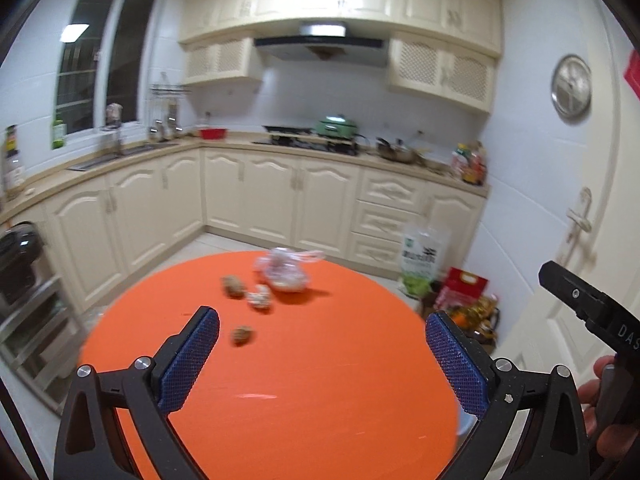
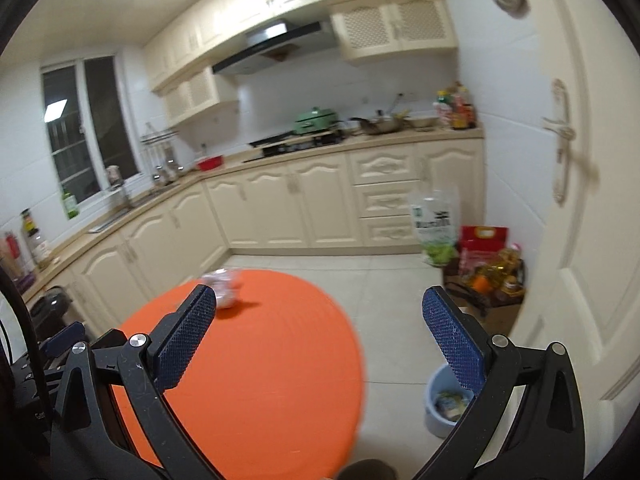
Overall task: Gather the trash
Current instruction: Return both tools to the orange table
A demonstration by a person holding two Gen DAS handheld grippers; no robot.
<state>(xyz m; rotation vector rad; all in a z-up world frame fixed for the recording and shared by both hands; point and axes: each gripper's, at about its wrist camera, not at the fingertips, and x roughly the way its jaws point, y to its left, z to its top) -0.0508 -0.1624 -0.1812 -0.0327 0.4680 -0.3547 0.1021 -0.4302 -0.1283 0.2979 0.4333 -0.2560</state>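
**Both tongs open above the orange tabletop, trash not yet taken**

The left tongs (image 1: 322, 354) hang over the round orange tabletop (image 1: 320, 400) with the blue pads spread wide, and nothing is between them. Ahead of them lie four pieces of trash. A small brown lump (image 1: 242, 335) is the nearest one, just beyond the tip of the left pad. Further away sit a second brown lump (image 1: 234, 286) and a crumpled whitish scrap (image 1: 260, 298), close to each other. Behind these, near the far edge, rests a clear plastic bag (image 1: 286, 270) with something pale inside – the blur hides what it is.

The right tongs (image 2: 318, 338) are also wide open and hold nothing. They are over the right edge of the tabletop (image 2: 260, 380), one pad above the orange surface and the other above the tiled floor (image 2: 392, 320). On that floor, just beside the tabletop, stands a light blue bin (image 2: 434, 412) with some wrappers already in it – partly hidden behind the right pad. In this view only the plastic bag (image 2: 224, 288) shows, at the far edge.
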